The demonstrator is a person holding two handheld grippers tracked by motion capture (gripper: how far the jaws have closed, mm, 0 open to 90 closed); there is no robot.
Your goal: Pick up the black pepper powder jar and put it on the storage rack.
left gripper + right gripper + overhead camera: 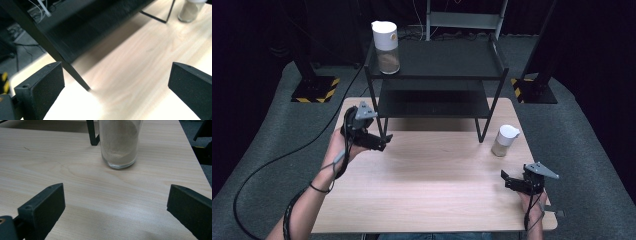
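Observation:
A glass jar [504, 141] with a white lid and tan powder stands on the wooden table [427, 200], right of the black shelf rack [437, 60]. A taller jar of the same kind [385, 45] stands on the rack's top shelf at its left end. My left gripper [379, 142] hovers open by the rack's front left leg [62, 62], nothing between its jaws; its own view has the table jar [190, 11] far off. My right gripper [506, 180] rests open near the table's right front, its jaws either side of the view toward the jar [120, 142], apart from it.
The rack's lower shelf [432, 102] is bare, and its front right leg [92, 133] stands just left of the table jar. Grey carpet [262, 150] surrounds the table, with black stand bases marked yellow [314, 90] behind.

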